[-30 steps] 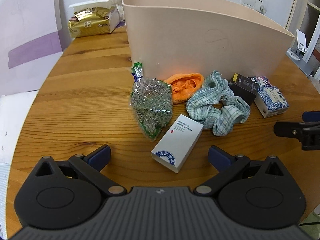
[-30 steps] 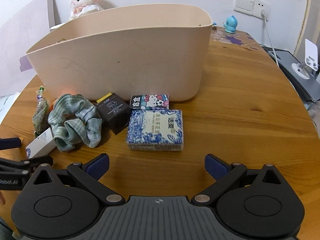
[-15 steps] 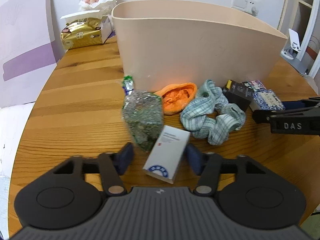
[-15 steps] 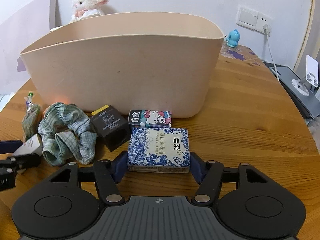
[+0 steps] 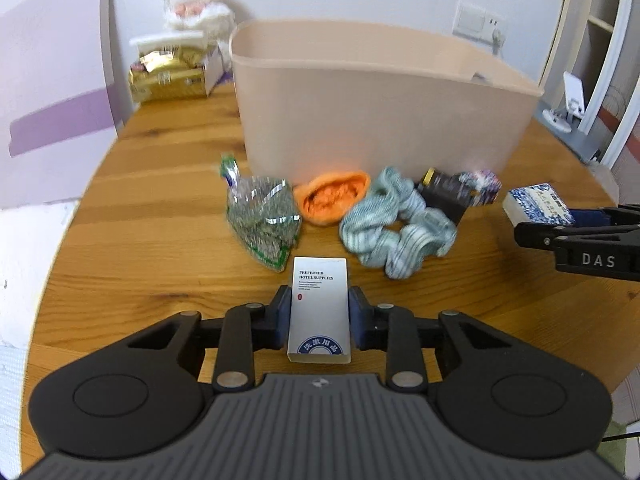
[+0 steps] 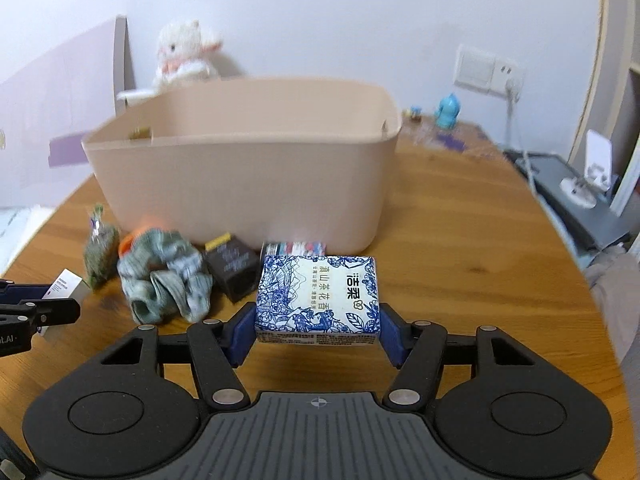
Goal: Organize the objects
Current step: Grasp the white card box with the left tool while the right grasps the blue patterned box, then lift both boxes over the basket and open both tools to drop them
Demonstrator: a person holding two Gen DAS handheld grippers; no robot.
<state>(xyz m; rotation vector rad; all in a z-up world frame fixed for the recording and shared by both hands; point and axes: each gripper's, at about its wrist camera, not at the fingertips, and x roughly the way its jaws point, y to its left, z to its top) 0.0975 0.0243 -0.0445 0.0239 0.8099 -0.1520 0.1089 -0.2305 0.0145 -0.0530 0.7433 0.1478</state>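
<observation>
Within the last second both of your grippers have closed: the left gripper (image 5: 319, 316) fingers now clamp the white hotel-supplies box (image 5: 319, 312), the right gripper (image 6: 318, 334) fingers the blue-patterned tissue pack (image 6: 318, 294), both lifted off the worktop (image 5: 160, 240) before the beige bin (image 6: 244, 168), ready for dropping in.

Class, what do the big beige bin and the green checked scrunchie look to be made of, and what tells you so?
Large beige bin: probably moulded plastic, matte, judging by its smooth seamless wall and rounded rim. Green checked scrunchie: woven fabric, seemingly cotton-like, shown by soft gathered folds and a printed check pattern.
</observation>
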